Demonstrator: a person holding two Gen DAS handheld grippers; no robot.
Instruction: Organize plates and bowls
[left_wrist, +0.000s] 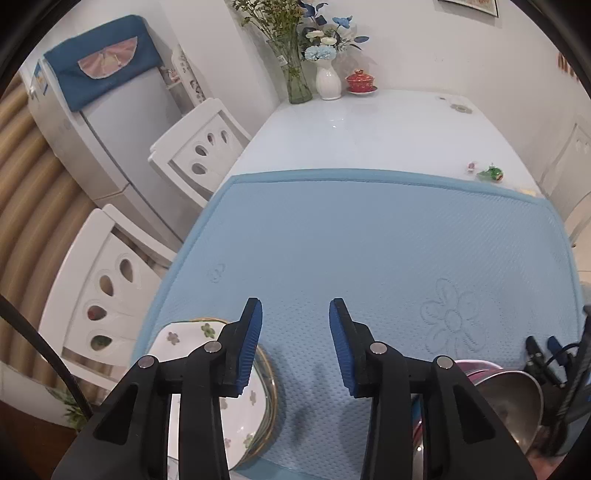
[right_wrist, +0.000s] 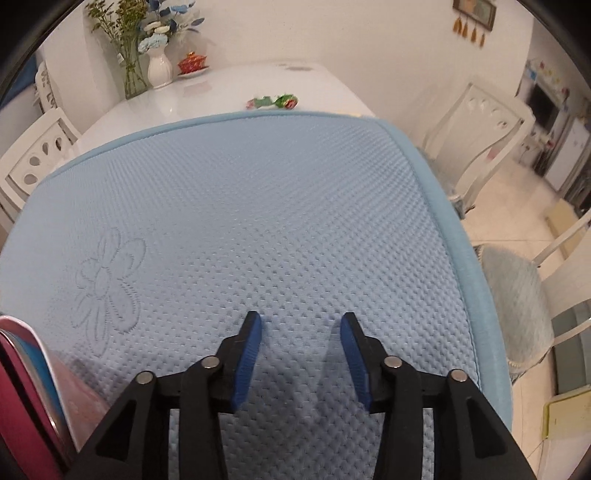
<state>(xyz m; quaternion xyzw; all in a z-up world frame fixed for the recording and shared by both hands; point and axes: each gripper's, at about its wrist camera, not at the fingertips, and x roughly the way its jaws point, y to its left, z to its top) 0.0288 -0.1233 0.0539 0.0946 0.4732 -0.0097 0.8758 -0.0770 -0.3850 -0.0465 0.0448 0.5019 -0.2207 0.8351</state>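
Note:
In the left wrist view my left gripper is open above the blue quilted mat, with nothing between its blue pads. Under its left finger lies a stack of white flowered plates with gold rims, at the mat's near left corner. Steel bowls with pink outsides sit low on the right, partly hidden by the gripper. Beyond them the right gripper shows small. In the right wrist view my right gripper is open over bare mat. The rims of pink and blue bowls show at the lower left edge.
At the far end of the white table stand a glass vase, a white vase and a red lidded cup. Candy wrappers lie just past the mat. White chairs flank the table on both sides.

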